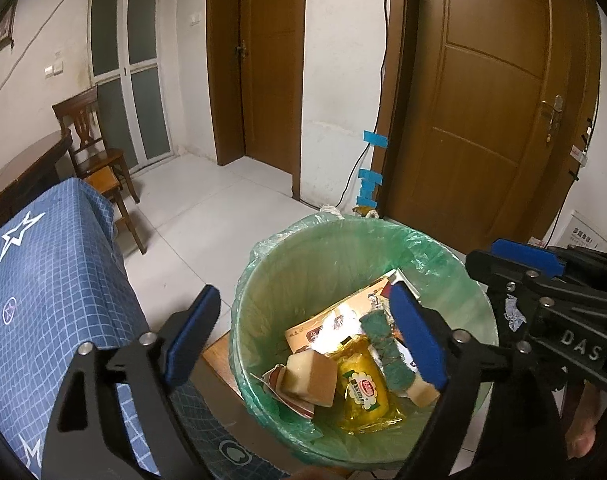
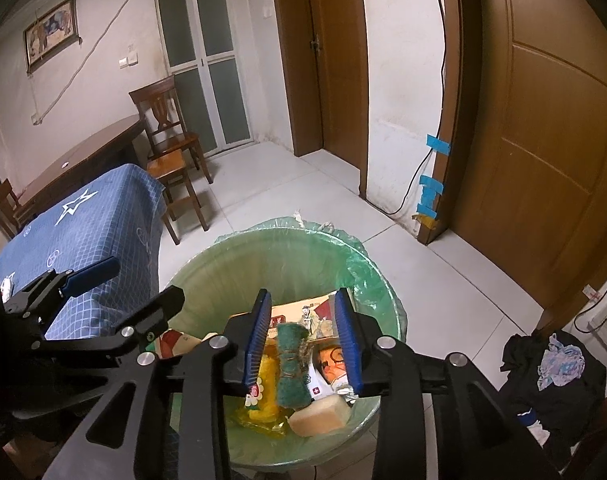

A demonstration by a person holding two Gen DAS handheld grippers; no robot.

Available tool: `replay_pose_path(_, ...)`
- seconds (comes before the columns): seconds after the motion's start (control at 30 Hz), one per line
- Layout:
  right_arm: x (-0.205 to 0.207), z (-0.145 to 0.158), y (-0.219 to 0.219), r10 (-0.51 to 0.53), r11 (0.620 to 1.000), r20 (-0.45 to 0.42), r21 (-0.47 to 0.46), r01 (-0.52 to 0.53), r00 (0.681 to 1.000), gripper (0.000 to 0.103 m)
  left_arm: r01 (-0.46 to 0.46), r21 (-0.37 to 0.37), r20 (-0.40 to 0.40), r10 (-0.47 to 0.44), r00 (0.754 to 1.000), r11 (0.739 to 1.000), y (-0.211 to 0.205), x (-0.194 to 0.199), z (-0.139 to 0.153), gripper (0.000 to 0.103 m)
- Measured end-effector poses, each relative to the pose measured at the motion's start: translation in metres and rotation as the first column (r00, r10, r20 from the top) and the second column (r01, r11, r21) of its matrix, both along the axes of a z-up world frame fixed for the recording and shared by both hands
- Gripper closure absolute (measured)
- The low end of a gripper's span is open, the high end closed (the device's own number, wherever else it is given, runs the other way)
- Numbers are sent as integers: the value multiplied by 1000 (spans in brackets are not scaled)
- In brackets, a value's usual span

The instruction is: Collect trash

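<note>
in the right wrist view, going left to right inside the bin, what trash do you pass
yellow packet → green scrubber tied with twine → beige sponge block, all inside the green-lined bin, below the open right tongs.

Both cameras sit just behind their own jaws and look forward and steeply down into the green-lined trash bin (image 1: 263, 280), close above its rim. The left wrist view hangs over the bin's left side, with the blue-checked cloth (image 1: 51, 280) large at its left edge and the right gripper (image 1: 519, 276) entering from the right. The right wrist view is centred over the bin (image 2: 207, 276), with the left gripper (image 2: 135, 280) at its left. Both views share the bin's contents, the tiled floor (image 1: 223, 208), the wooden chair (image 1: 91, 136), the glazed door (image 1: 123, 60) and the brown doors (image 1: 483, 100) beyond.
</note>
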State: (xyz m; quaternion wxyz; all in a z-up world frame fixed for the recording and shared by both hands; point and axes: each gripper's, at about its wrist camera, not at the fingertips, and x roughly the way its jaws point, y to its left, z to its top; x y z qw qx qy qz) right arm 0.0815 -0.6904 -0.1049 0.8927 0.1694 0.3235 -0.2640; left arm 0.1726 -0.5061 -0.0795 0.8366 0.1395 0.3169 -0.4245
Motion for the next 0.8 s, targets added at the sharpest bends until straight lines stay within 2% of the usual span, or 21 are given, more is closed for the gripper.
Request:
replay_pose_path(0.2, -5, 0, -3, -12, 1000, 8, 9, 12, 1000, 51, -22, 11, -9, 22, 1000, 1000, 0, 7, -5, 13)
replay_pose_path(0.47, -10, 6, -2, -10, 1000, 20, 6, 10, 1000, 45, -36, 6, 3, 36, 999, 999, 5, 7, 1, 8)
replay_pose_path(0.8, -25, 25, 11, -10, 1000, 55, -15, 11, 998, 38, -45, 3, 12, 45, 999, 999, 20, 3, 7, 7)
